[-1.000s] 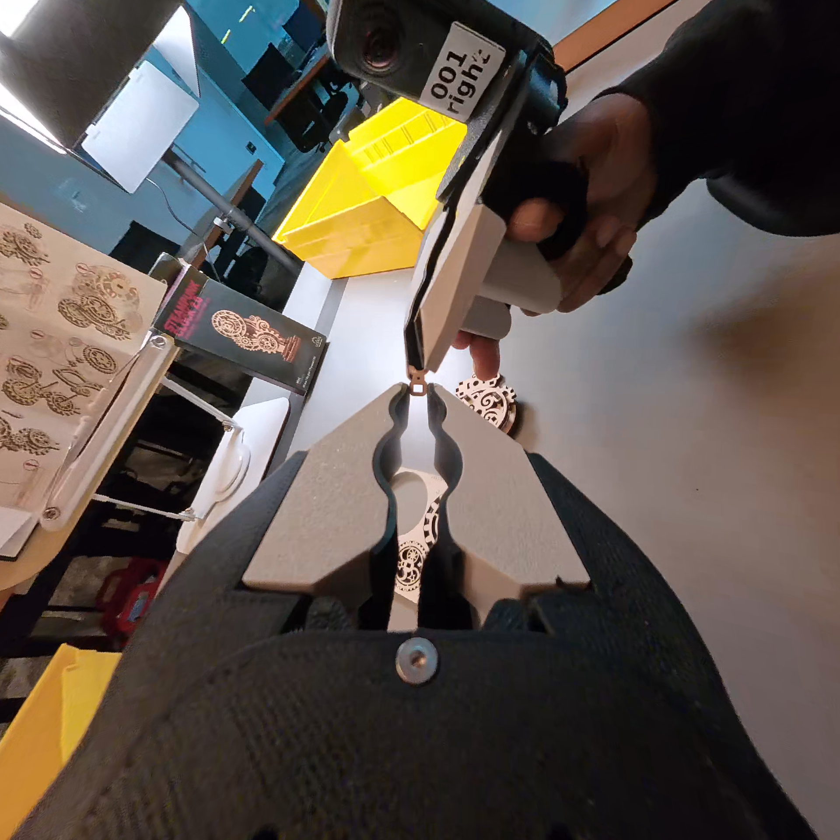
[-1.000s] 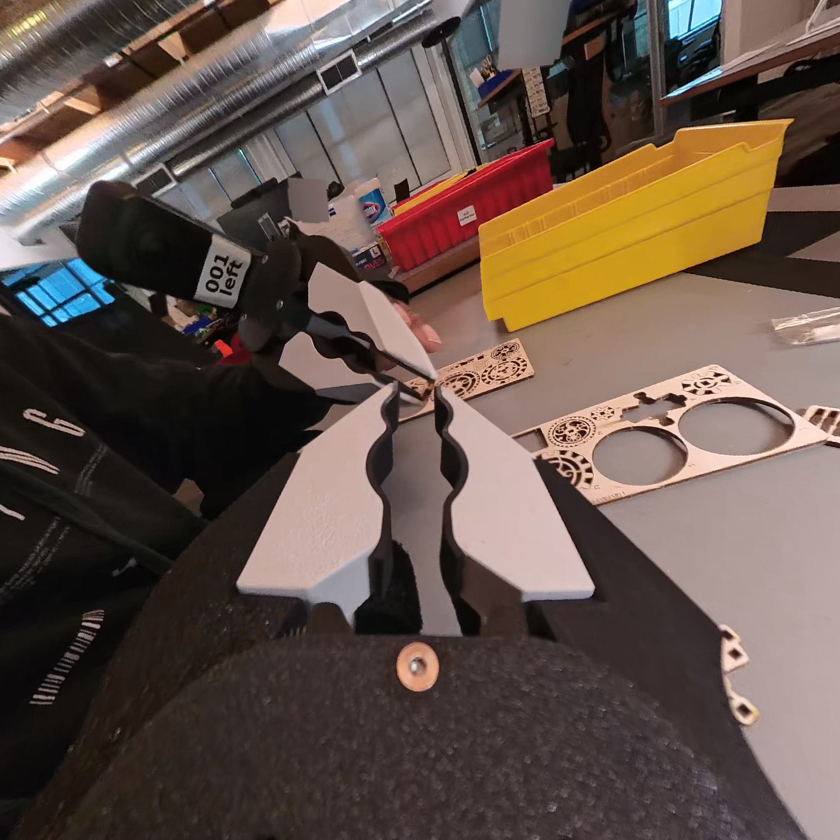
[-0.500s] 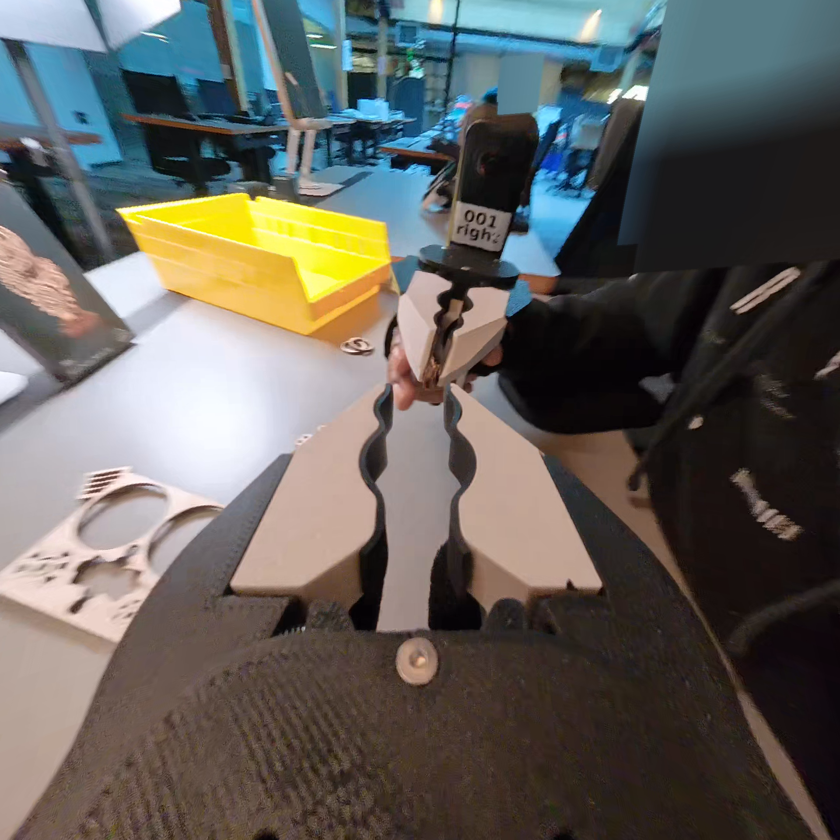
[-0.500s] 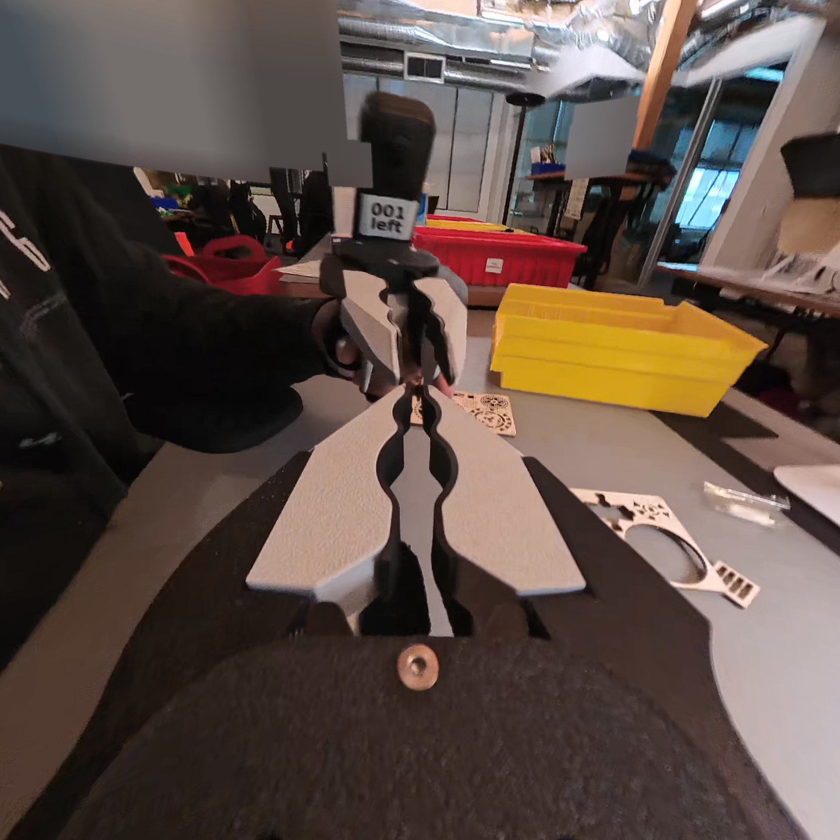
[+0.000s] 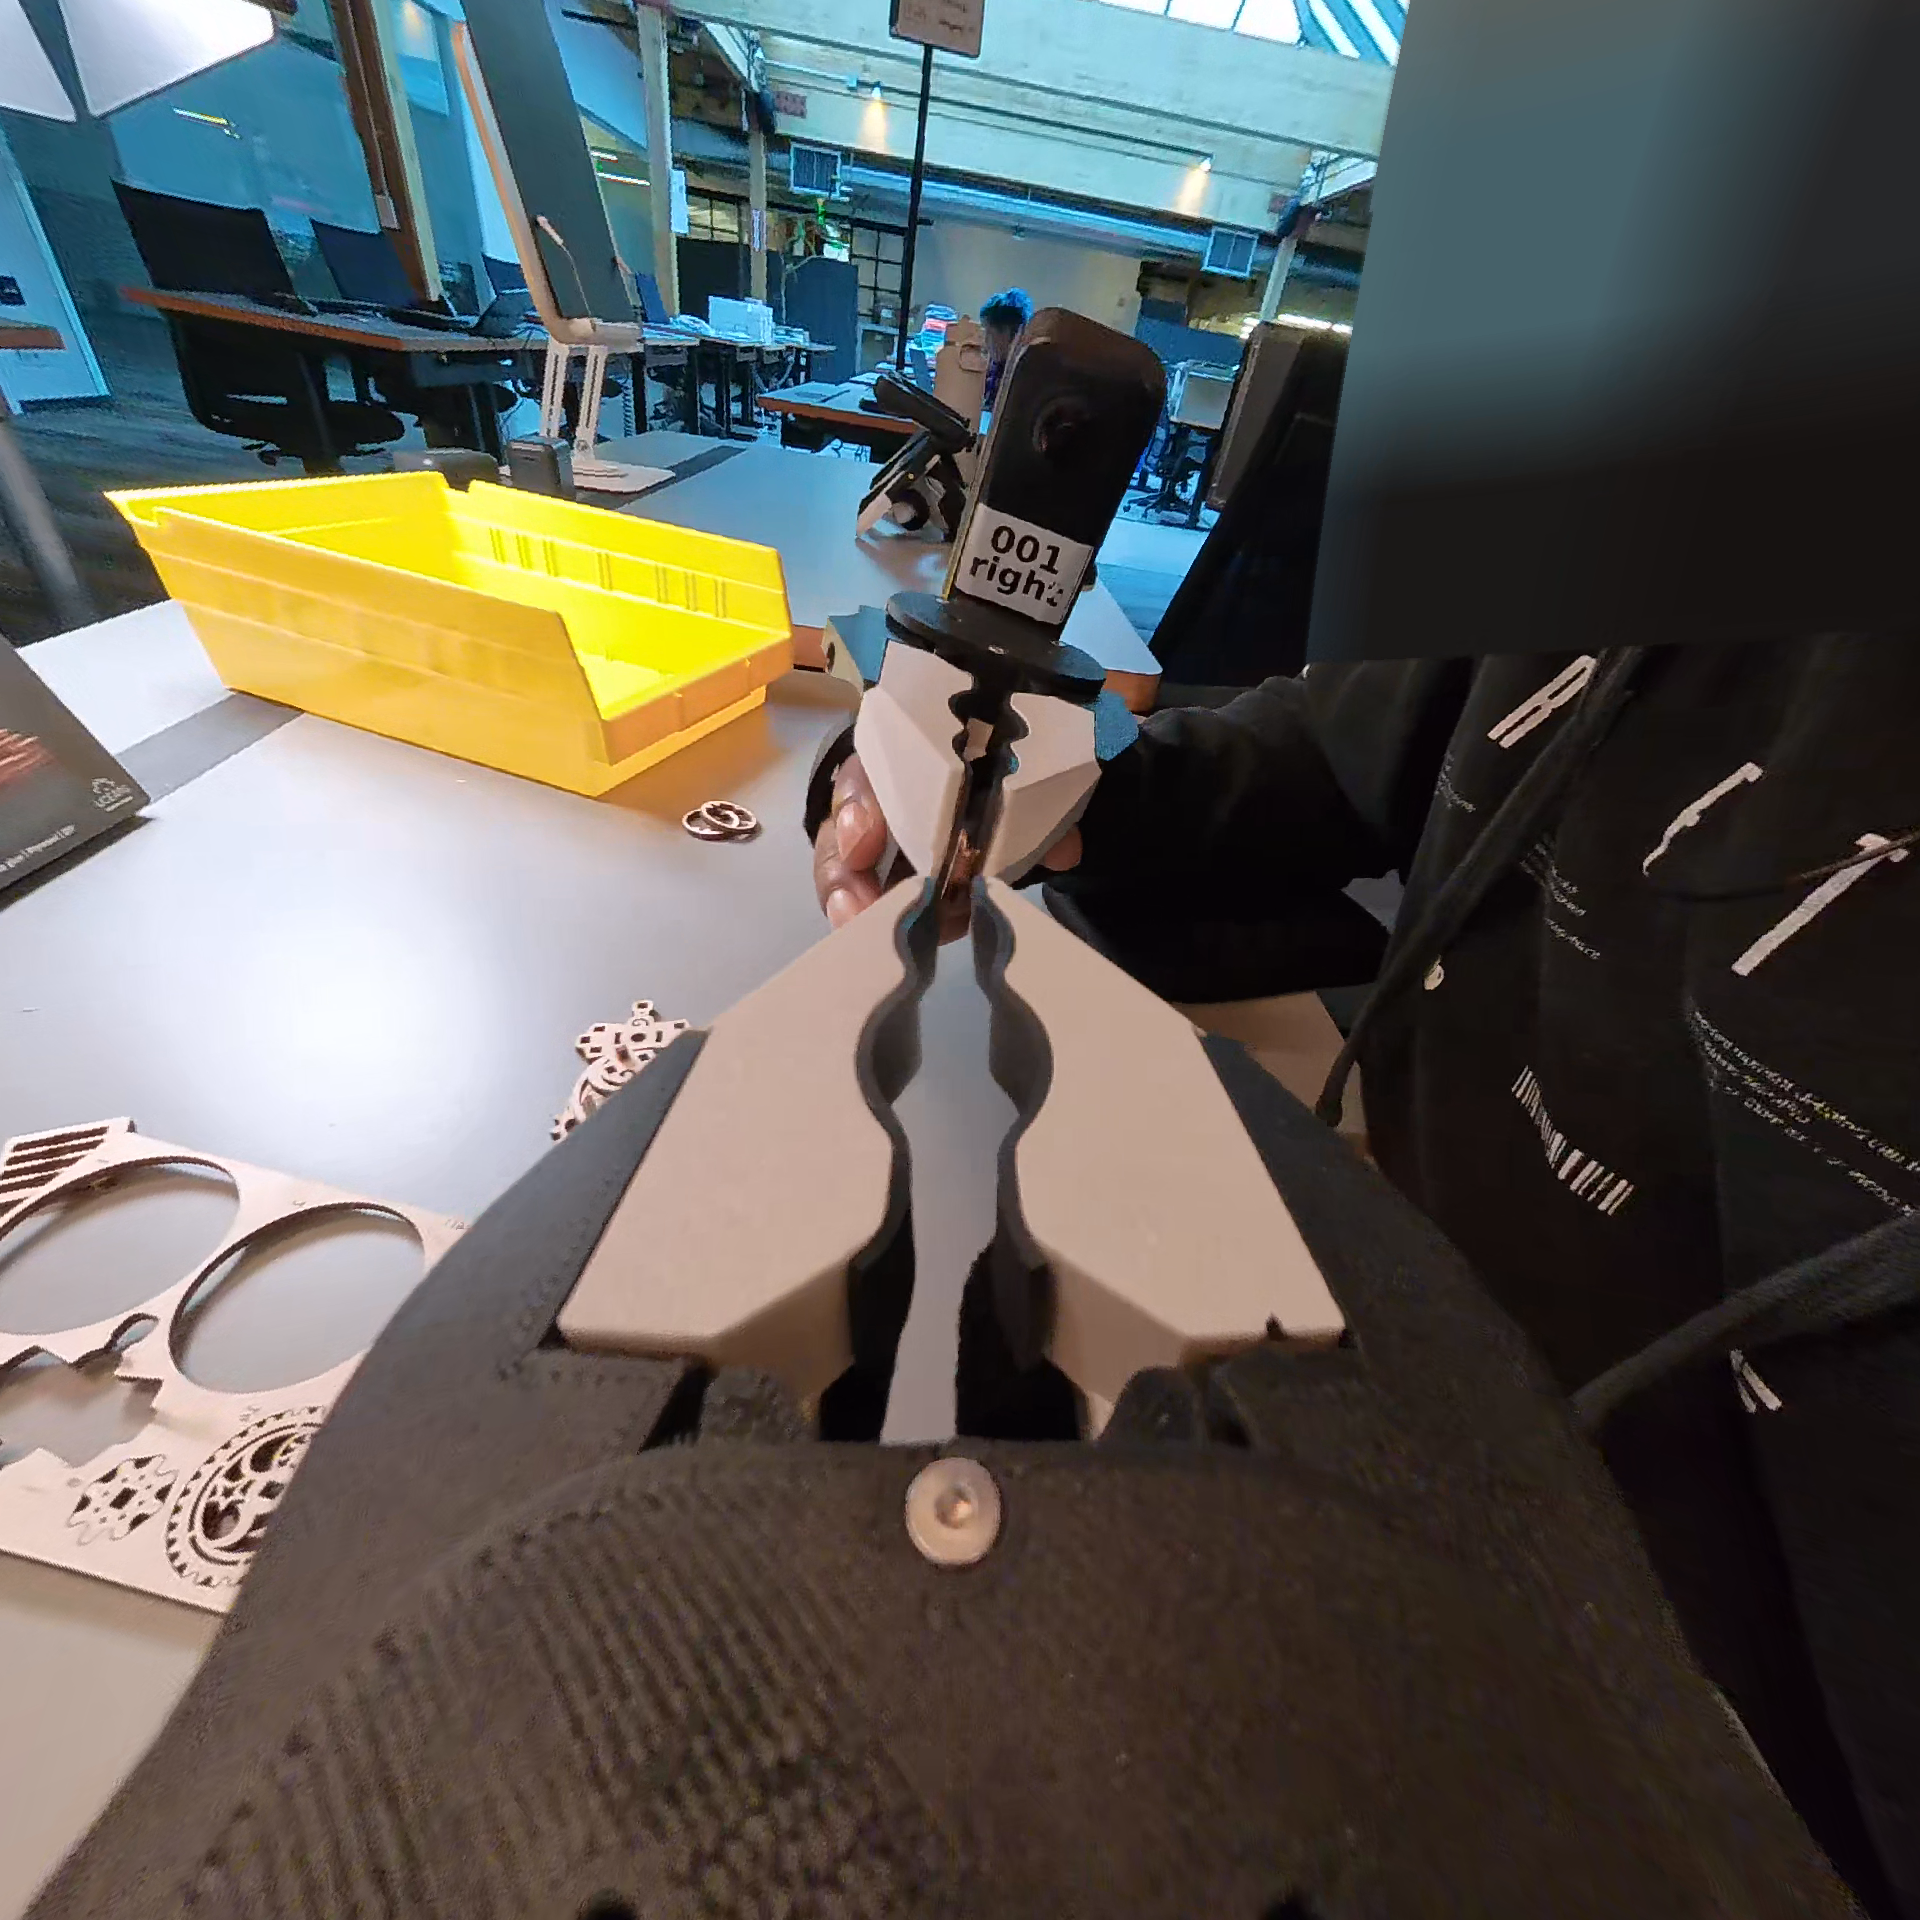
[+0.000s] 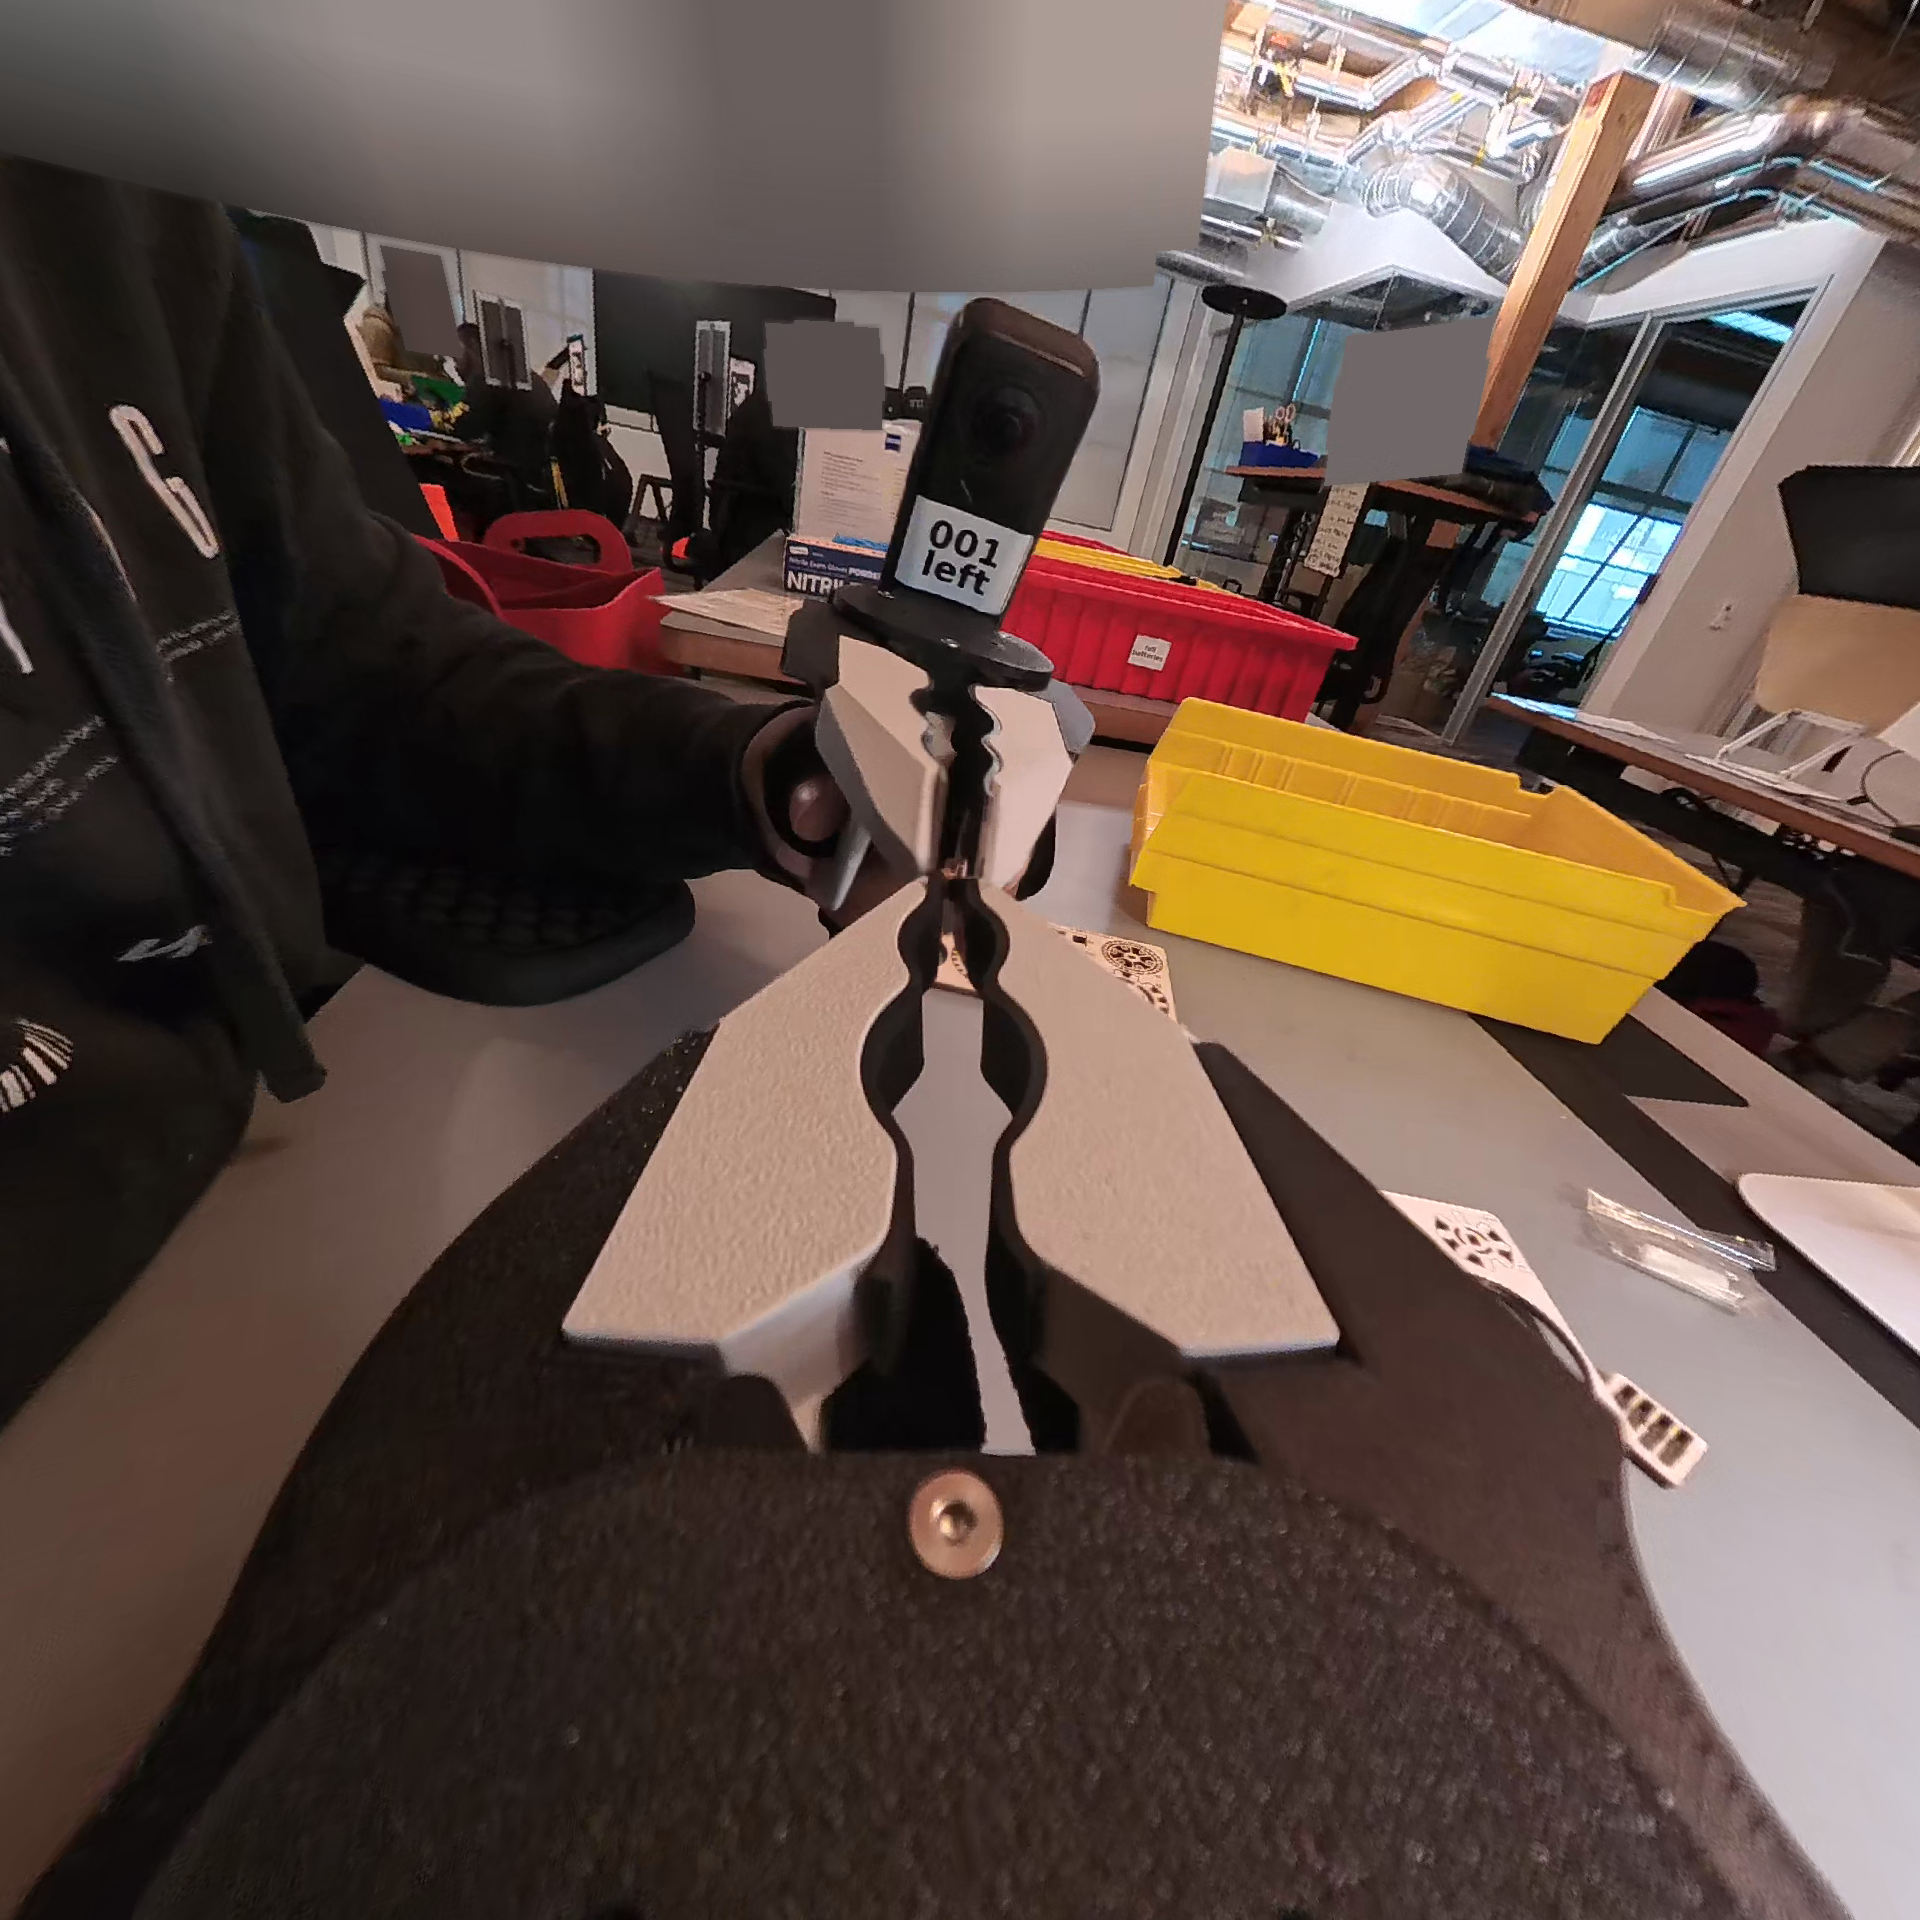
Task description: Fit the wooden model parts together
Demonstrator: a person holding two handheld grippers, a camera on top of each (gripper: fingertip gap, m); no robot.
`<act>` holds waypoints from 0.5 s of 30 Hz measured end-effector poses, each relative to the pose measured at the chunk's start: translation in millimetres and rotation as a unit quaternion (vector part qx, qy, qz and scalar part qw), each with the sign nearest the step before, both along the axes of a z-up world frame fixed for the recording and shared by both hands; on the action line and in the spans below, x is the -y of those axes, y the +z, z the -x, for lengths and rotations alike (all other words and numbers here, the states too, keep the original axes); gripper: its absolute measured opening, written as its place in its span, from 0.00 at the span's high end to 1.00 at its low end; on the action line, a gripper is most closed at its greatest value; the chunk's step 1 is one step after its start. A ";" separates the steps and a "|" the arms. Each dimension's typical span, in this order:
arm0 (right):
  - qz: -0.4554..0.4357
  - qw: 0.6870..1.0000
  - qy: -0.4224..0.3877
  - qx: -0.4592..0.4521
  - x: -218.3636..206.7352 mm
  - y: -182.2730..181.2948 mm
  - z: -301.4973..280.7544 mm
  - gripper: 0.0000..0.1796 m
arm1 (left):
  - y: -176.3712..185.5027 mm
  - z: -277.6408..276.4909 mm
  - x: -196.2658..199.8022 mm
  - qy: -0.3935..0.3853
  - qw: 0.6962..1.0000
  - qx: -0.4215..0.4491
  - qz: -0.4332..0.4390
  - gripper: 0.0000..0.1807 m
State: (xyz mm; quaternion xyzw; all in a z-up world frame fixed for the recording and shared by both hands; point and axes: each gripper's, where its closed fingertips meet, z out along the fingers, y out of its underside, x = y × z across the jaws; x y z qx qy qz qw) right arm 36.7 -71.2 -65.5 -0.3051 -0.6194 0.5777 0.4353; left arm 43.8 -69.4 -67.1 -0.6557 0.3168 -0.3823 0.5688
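Note:
My left gripper (image 5: 951, 894) and my right gripper (image 6: 951, 896) are held above the grey table (image 5: 364, 956), pointing at each other, tips nearly touching. In the left wrist view the right gripper (image 5: 968, 862) is shut on a small brown wooden part (image 5: 972, 854) at its tips. In the right wrist view the left gripper (image 6: 956, 868) pinches a small wooden part (image 6: 962, 869) too. Both pairs of jaws are nearly closed, with only a thin slit at the tips. The parts meet between the tips; how they join is too small to tell.
A yellow bin (image 5: 468, 613) (image 6: 1403, 883) stands at the back of the table. Punched-out wooden sheets (image 5: 156, 1351) (image 6: 1132, 961) lie flat, with a loose gear piece (image 5: 613, 1049), metal rings (image 5: 720, 821) and a small plastic bag (image 6: 1673, 1252). A person in a black hoodie (image 5: 1610, 1039) stands close. Both grippers' tips are close together, under 4 cm apart.
Both grippers have swung up from a steep tilt over the table to level and now face each other head-on. The tips stay together around the small wooden part.

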 end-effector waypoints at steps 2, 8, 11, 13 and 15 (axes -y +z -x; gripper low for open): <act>0.003 1.000 0.002 0.002 0.5 -1.6 0.4 0.99 | -1.4 0.4 -0.2 0.000 1.000 -0.004 0.000 0.99; 0.008 1.000 -0.008 0.022 -4.2 -7.8 3.0 0.96 | -8.1 2.4 -2.3 0.008 1.000 -0.016 0.021 0.99; 0.015 1.000 -0.004 0.024 -4.6 -8.4 2.6 0.97 | -9.7 3.6 -3.6 0.011 0.999 -0.015 0.028 0.99; 0.011 1.000 -0.006 0.023 -4.2 -9.3 3.0 0.99 | -10.8 4.6 -4.1 0.013 0.999 -0.013 0.033 0.99; 0.003 1.000 -0.011 0.020 -4.4 -9.8 3.7 0.99 | -11.3 5.5 -4.5 0.014 0.999 -0.012 0.038 0.99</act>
